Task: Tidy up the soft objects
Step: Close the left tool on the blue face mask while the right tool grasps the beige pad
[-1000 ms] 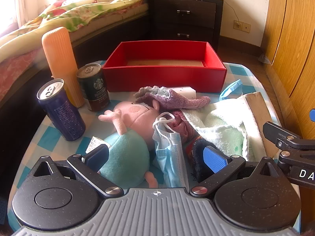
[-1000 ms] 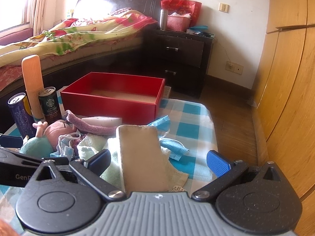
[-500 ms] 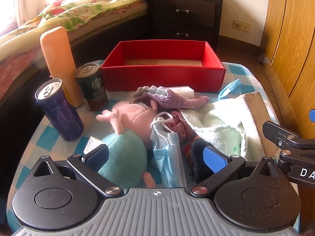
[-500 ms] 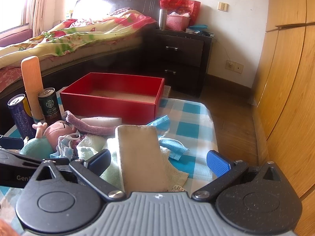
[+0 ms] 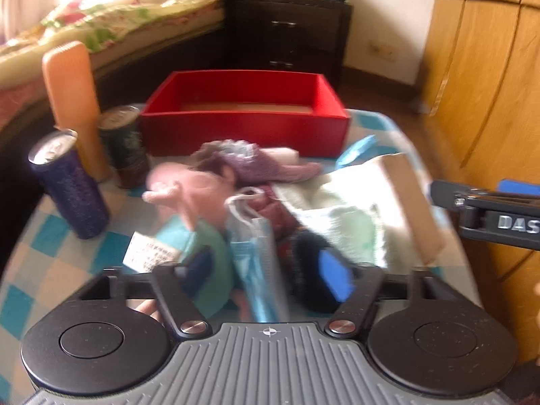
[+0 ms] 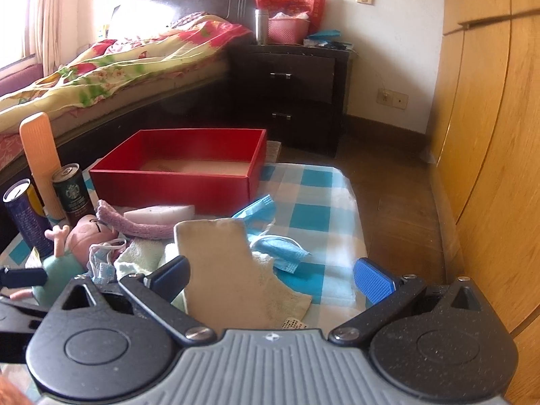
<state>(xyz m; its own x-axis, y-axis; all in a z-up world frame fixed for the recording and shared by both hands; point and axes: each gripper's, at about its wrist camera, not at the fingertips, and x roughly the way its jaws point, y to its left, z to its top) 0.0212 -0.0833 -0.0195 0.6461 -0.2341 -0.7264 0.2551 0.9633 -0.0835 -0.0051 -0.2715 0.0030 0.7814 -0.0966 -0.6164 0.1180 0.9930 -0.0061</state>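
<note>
The left claw (image 5: 266, 271) sits low in the centre of its own view, jaws closing around a blue face mask (image 5: 261, 256) and the teal body of a pink-headed plush toy (image 5: 189, 209). Both lie between the pads; blur hides whether the pads press on them yet. A dark soft item (image 5: 305, 263) lies just beside the right-hand pad.

The right claw (image 6: 271, 278) is spread wide at the bottom of its view. A beige folded cloth (image 6: 219, 270) lies between its pads, which do not touch it.

The soft objects form one pile on the checked surface (image 6: 314, 195), in the lower left of the right wrist view: the plush toy, a purple knit piece (image 6: 135, 224), a pale green towel (image 6: 140, 256), a white sponge block (image 6: 158, 214) and a second blue mask (image 6: 280, 249) to the right of the cloth.

An open red box (image 6: 175, 182) stands behind the pile, mid-frame. At the left edge stand a blue can (image 6: 25, 217), a dark green can (image 6: 72, 195) and an orange ribbed bottle (image 6: 40, 158), close together. A bed (image 6: 118, 67) fills the upper left; a dark nightstand (image 6: 293, 91) stands at upper centre.
</note>
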